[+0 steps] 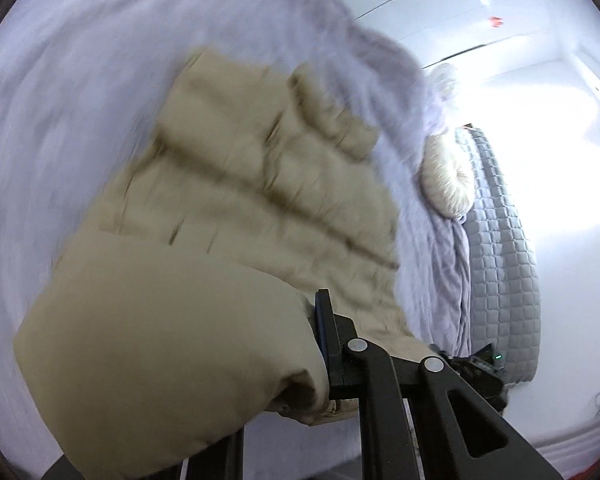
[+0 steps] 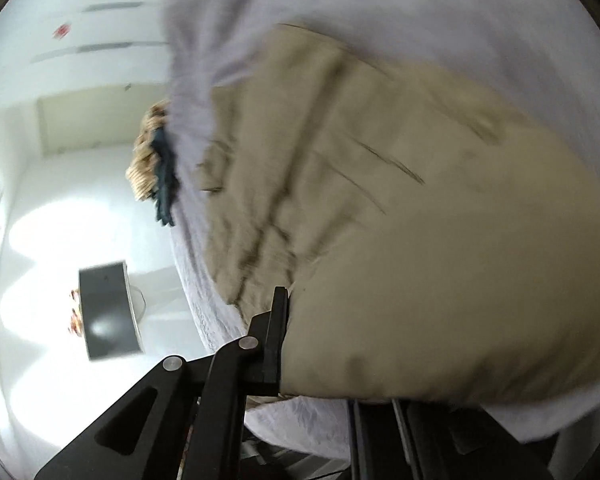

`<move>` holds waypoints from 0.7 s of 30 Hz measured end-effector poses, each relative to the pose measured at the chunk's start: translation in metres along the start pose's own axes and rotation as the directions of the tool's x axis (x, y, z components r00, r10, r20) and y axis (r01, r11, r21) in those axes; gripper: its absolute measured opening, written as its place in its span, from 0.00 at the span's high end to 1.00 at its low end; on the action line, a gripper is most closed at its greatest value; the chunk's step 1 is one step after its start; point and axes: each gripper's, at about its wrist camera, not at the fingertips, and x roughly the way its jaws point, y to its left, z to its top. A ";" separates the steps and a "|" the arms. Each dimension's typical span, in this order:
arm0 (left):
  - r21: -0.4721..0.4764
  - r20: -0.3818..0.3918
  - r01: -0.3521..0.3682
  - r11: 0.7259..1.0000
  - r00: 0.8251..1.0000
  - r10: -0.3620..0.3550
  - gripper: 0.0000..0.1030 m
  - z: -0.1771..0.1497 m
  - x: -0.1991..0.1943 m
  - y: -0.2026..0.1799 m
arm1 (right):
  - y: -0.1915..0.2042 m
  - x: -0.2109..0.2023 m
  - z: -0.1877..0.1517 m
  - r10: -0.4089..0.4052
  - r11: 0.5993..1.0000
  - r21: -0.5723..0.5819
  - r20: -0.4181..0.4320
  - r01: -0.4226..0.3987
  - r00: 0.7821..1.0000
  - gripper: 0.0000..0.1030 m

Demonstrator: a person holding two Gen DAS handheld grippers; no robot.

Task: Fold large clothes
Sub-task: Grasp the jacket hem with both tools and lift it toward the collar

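A beige padded jacket [image 1: 260, 184] lies on a lavender bed sheet [image 1: 60, 120], blurred by motion. My left gripper [image 1: 300, 332] is shut on a bulging fold of the jacket at its near edge. One black finger [image 1: 328, 344] shows and the fabric hides the other. In the right wrist view the same jacket [image 2: 400, 200] spreads over the sheet [image 2: 380, 0]. My right gripper [image 2: 300, 336] is shut on a puffed fold of it, with only the left finger [image 2: 278, 340] visible. Both held edges are lifted off the sheet.
A cream round cushion [image 1: 448, 184] and a grey quilted blanket [image 1: 500, 240] hang at the bed's right side above a white floor. In the right wrist view a dark box [image 2: 108, 312] stands on the floor, and a woven item with dark cloth [image 2: 156, 168] sits by the bed edge.
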 end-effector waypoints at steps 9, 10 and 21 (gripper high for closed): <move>0.168 0.145 -0.062 0.984 0.989 0.038 0.86 0.107 0.014 -0.040 | 0.109 0.035 0.080 -0.006 0.960 -0.280 0.032 0.015 0.999 0.91; 0.177 0.155 -0.077 0.981 0.987 0.049 0.86 0.120 0.020 -0.043 | 0.113 0.038 0.088 -0.007 0.957 -0.289 0.032 0.016 0.999 0.91; 0.192 0.146 -0.210 0.959 0.972 0.183 0.85 0.214 0.115 -0.028 | 0.143 0.143 0.200 -0.157 0.917 -0.363 0.046 0.163 0.987 0.91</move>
